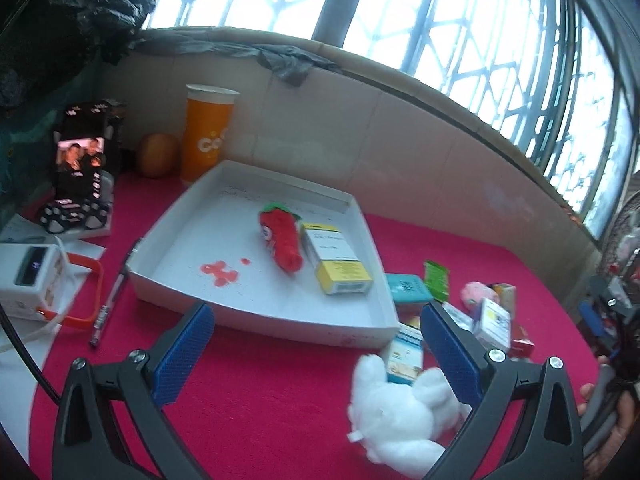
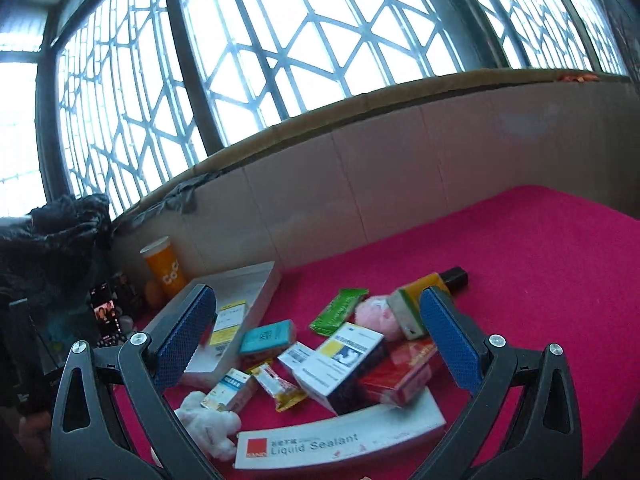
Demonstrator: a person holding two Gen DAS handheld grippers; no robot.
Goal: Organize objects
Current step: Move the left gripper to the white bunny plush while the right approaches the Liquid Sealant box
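Note:
A shallow white tray (image 1: 192,216) lies on the red cloth and holds a red plush toy (image 1: 282,242) and a yellow and white box (image 1: 336,264). My left gripper (image 1: 316,354) is open just in front of the tray, with nothing between its blue pads. A white plush toy (image 1: 400,404) lies by its right finger. My right gripper (image 2: 316,336) is open above a heap of small boxes: a white and yellow box (image 2: 340,364), a red box (image 2: 400,372), a teal box (image 2: 266,338), a green packet (image 2: 338,310), a pink plush (image 2: 376,316). The tray (image 2: 264,284) shows at left.
An orange cup (image 1: 206,136), a round orange fruit (image 1: 156,156) and a phone on a stand (image 1: 80,160) stand at the back left. A white device (image 1: 32,276) and a pen (image 1: 112,300) lie left of the tray. A long Liquid Sealant box (image 2: 340,436) lies nearest. A low wall runs behind.

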